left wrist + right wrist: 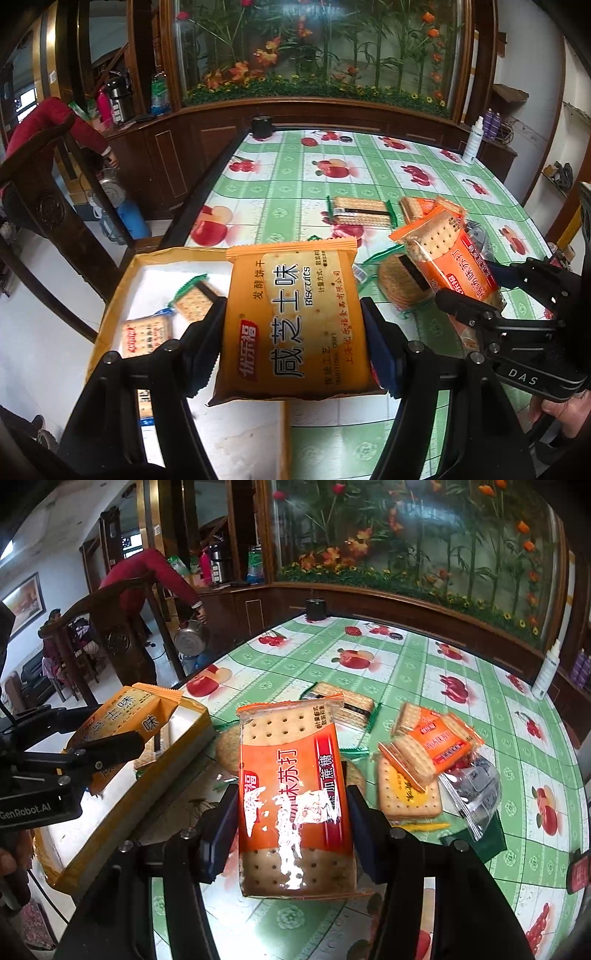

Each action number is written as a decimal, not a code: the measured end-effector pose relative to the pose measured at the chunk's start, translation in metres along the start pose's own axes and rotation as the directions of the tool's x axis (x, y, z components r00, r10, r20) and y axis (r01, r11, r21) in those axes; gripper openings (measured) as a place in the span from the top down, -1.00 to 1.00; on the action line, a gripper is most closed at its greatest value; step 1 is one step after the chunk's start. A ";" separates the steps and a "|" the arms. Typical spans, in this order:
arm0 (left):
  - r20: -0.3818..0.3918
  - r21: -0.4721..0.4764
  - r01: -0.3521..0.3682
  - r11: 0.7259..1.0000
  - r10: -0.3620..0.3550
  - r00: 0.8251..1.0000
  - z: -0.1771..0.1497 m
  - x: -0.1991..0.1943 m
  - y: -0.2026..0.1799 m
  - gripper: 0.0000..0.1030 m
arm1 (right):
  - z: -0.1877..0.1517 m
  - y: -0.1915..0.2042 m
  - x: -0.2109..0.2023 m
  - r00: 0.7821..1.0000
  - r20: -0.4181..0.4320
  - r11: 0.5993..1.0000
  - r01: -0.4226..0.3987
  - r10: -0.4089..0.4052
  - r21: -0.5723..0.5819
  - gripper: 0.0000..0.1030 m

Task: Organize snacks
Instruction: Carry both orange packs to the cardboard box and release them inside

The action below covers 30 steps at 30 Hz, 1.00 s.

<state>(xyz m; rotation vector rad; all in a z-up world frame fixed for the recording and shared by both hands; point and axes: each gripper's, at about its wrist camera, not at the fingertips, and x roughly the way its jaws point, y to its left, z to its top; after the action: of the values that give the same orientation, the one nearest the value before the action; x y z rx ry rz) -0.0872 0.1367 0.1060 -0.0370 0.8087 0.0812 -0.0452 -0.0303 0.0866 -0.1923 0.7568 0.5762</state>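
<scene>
At the far left the cardboard box [122, 295] sits open at the table's near corner, with a few small cracker packs already lying on its white floor. My left gripper [291, 328] is clamped on the cheese biscuit pack [295, 317], one finger pressed into each long side, holding it in the air just beside the box's right wall. I judge this to be mid-sort: the pack is carried but not yet dropped in, so my next move is to swing it left over the open floor, lower it and let the jaws part. To the right, my right gripper [291, 812] is clamped the same way on the orange soda cracker pack [295, 797], lifted above the tablecloth [461, 657]. Further right the loose snack pile [424, 768] lies untouched, with a green-edged sandwich cracker pack [343, 701] behind it. The two grippers are near each other, so I would move one at a time. The box hangs close to the table's edge, with a wooden chair [44, 184] beyond; the far half of the table offers free room.
</scene>
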 end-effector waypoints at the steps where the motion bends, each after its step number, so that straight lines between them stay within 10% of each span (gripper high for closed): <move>1: 0.002 -0.004 -0.004 1.000 0.004 1.000 -0.001 0.000 0.002 -0.37 | 0.001 0.002 0.001 1.000 -0.001 1.000 -0.001 0.001 -0.004 -0.09; 30: -0.070 -0.118 -0.118 0.986 0.110 0.991 -0.033 0.007 0.101 -0.37 | 0.056 0.098 0.048 0.989 -0.036 0.977 -0.149 0.145 -0.150 -0.09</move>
<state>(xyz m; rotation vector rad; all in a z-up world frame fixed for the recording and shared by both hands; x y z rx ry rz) -0.1149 0.2356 0.0787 -0.1092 0.8685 0.2384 -0.0393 0.0916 0.0973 -0.2865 0.7561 0.7743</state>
